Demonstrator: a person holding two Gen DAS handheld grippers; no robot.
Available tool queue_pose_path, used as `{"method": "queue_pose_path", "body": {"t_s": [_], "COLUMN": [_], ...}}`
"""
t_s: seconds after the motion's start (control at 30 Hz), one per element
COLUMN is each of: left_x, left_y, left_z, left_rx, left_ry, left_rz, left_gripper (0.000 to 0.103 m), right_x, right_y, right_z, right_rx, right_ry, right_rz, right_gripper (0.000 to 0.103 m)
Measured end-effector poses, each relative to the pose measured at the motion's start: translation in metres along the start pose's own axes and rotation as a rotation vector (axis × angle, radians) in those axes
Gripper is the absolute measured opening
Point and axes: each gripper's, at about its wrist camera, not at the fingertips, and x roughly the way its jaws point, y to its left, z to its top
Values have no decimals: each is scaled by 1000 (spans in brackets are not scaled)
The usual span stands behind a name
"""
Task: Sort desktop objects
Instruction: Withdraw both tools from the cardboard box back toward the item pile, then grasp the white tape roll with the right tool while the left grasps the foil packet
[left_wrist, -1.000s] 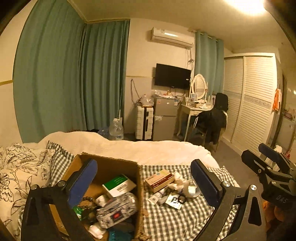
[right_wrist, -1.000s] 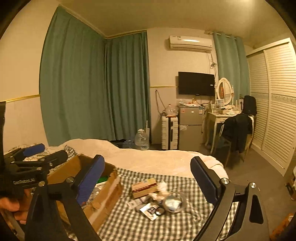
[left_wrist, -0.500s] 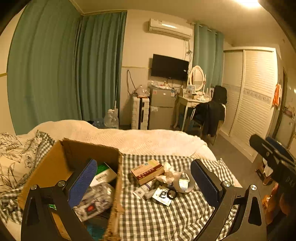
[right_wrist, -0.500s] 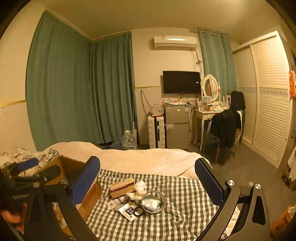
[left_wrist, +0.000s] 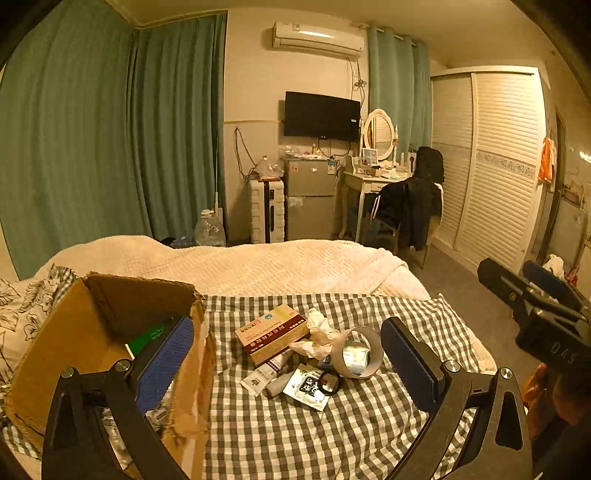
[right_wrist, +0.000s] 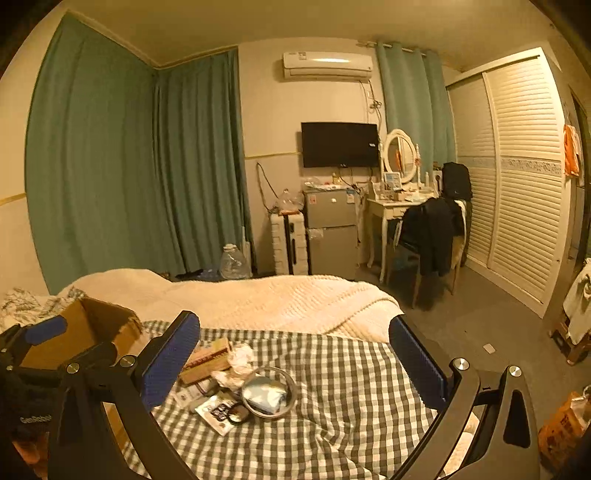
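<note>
On the checked blanket (left_wrist: 280, 435) lies a small heap: a red and white carton (left_wrist: 271, 332), crumpled tissue (left_wrist: 317, 338), a roll of clear tape (left_wrist: 357, 352), a tube (left_wrist: 264, 373), a black and white sachet (left_wrist: 308, 386) and a dark ring (left_wrist: 330, 383). My left gripper (left_wrist: 290, 363) is open above and short of the heap, nothing between its pads. My right gripper (right_wrist: 295, 360) is also open and empty; the tape roll (right_wrist: 269, 392) and carton (right_wrist: 207, 360) lie below it. An open cardboard box (left_wrist: 92, 339) with several items inside stands at the left.
A cream blanket (left_wrist: 240, 266) covers the far half of the bed. A floral pillow (left_wrist: 18, 314) lies left of the box. Beyond the bed stand a water jug (left_wrist: 209, 229), a white suitcase (left_wrist: 266, 210), a small fridge (left_wrist: 310, 203) and a dressing table with chair (left_wrist: 402, 206).
Both grippers have sunk and moved so the heap of small items sits more centrally between their fingers. The box has slid toward the left of both views. The right gripper's fingers have spread a little wider.
</note>
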Motion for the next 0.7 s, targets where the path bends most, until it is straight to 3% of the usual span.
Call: {"method": "queue_pose_path", "body": {"t_s": [0.17, 0.4, 0.7], "left_x": [23, 52, 94], "left_y": [-3, -9, -17], "left_z": [-11, -30, -59], "left_rx": [6, 25, 75], "left_ry": [64, 123, 208], "left_rz": [-26, -41, -48], "left_gripper": [103, 102, 98], "right_x": [15, 48, 85], "right_y": [-4, -10, -25], "right_z": [-8, -25, -44], "right_rx": [-17, 17, 54], "right_ry": [29, 124, 210], "right_rz": [-14, 97, 107], "right_gripper": [103, 103, 102]}}
